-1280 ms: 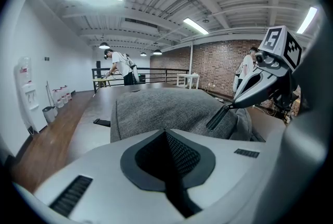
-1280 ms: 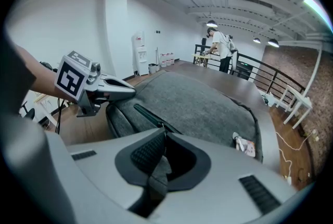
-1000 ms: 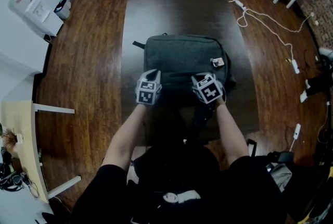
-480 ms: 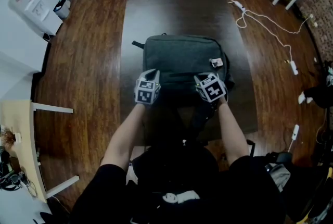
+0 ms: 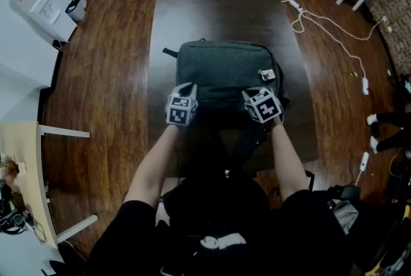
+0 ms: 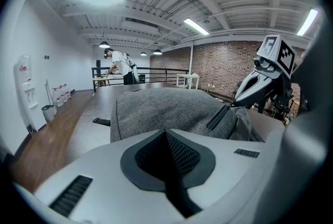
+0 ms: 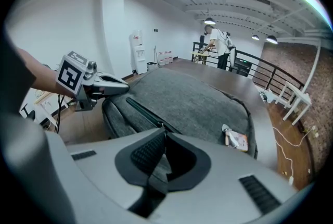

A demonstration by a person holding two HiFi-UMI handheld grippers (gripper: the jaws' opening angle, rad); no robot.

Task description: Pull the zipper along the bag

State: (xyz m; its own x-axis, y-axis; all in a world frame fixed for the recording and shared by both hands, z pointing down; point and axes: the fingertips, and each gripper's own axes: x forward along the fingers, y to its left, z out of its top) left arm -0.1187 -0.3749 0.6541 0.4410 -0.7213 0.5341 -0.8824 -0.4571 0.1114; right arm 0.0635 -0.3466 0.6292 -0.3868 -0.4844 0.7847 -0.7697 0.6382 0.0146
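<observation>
Right gripper view: right gripper fingers pinch the zipper pull; left gripper fingers pressed together.

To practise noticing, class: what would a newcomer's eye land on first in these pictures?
A grey backpack lies flat on the dark table. At its near edge sit the left tongs and right tongs, each topped by a marker cube; the right tongs seem clamped on the zipper pull.
</observation>
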